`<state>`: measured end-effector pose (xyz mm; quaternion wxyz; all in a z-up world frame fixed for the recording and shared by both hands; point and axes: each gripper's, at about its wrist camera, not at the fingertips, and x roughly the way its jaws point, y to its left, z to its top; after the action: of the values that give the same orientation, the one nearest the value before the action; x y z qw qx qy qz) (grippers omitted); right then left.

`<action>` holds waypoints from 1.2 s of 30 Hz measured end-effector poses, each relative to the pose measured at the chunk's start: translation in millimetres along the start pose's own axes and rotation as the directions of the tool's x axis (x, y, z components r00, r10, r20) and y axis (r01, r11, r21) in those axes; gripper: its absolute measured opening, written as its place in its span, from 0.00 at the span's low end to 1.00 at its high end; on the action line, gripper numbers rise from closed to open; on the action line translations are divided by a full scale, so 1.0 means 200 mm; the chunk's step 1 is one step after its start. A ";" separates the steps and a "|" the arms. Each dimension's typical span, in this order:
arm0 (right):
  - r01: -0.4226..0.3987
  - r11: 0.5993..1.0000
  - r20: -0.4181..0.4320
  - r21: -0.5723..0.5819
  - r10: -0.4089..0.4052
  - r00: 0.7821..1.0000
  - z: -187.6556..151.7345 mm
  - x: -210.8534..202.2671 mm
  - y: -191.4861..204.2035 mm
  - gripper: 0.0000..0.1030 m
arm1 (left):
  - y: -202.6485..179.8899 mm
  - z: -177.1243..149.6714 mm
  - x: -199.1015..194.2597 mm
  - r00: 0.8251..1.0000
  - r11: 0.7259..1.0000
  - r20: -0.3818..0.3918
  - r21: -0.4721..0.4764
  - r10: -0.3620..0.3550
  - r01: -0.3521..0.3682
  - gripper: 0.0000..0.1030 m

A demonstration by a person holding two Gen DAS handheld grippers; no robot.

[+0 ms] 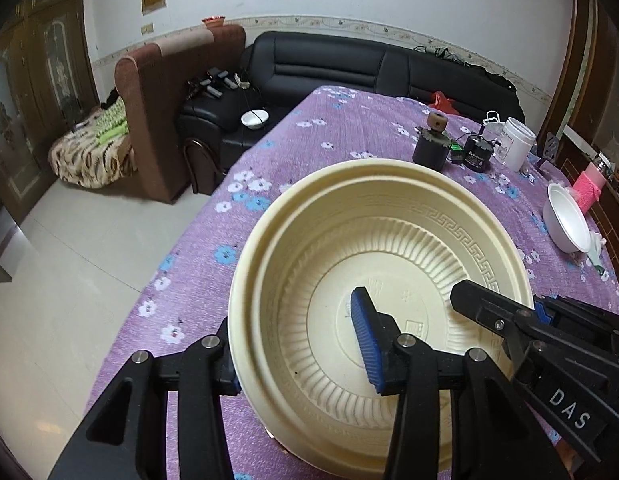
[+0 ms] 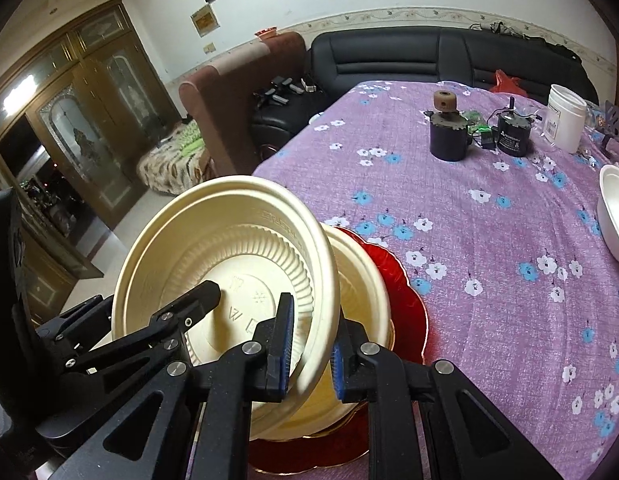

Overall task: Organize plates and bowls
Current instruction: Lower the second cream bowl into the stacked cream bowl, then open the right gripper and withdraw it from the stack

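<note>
A cream ribbed bowl (image 1: 349,232) (image 2: 229,232) hangs tilted over the purple flowered tablecloth (image 2: 489,220). My right gripper (image 2: 311,344) (image 1: 505,304) is shut on its right rim, one blue pad inside and one outside. My left gripper (image 1: 297,340) (image 2: 149,304) straddles the opposite rim with its jaws open; its inner blue pad (image 1: 367,340) stands clear of the wall. Beneath the held bowl lies a second cream bowl (image 2: 361,280) on a red plate (image 2: 405,292). A white bowl (image 1: 565,224) (image 2: 613,208) sits at the table's right side.
Two dark cylinders (image 2: 449,136) (image 2: 513,132) and a white jar (image 2: 565,116) stand at the far end of the table. The table's left edge (image 1: 213,208) drops to a tiled floor. A black sofa (image 1: 349,64) and a brown armchair (image 1: 161,92) lie beyond.
</note>
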<state>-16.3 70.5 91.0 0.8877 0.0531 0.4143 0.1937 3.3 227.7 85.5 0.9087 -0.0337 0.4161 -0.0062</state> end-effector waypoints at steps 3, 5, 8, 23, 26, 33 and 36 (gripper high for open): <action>0.041 0.998 0.008 -0.037 -0.041 0.999 -0.01 0.01 0.01 0.18 | 0.00 0.00 0.00 1.000 1.000 -0.002 -0.005 -0.012 0.012 0.50; 0.088 0.994 0.033 -0.071 -0.086 0.996 -0.01 0.01 0.03 0.18 | 0.01 0.00 -0.01 1.000 1.000 0.007 -0.016 -0.018 0.018 0.60; 0.128 0.986 0.061 -0.103 -0.122 0.991 -0.02 0.01 0.05 0.23 | 0.04 0.00 -0.03 0.999 0.998 0.013 -0.047 -0.046 0.047 0.66; 0.095 0.992 0.122 -0.085 -0.084 0.989 -0.03 -0.10 0.05 0.61 | 0.10 -0.07 -0.15 0.996 0.993 0.047 -0.083 -0.076 0.080 0.69; 0.105 0.993 0.159 -0.059 -0.094 0.983 -0.02 -0.16 0.02 0.64 | 0.10 -0.09 -0.17 0.995 0.992 0.050 -0.087 -0.083 0.087 0.69; 0.237 0.971 0.154 0.018 -0.237 0.959 -0.02 -0.13 -0.10 0.64 | 0.12 -0.12 -0.17 0.995 0.990 0.043 -0.104 -0.091 0.095 0.70; 0.234 0.971 0.090 0.053 -0.238 0.967 -0.04 -0.07 -0.17 0.64 | 0.10 -0.14 -0.18 0.996 0.992 0.039 -0.097 -0.074 0.078 0.70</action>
<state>-20.5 33.4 87.9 0.9220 0.0312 0.3787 0.0751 -42.0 248.2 93.6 0.9122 -0.0946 0.3983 -0.0197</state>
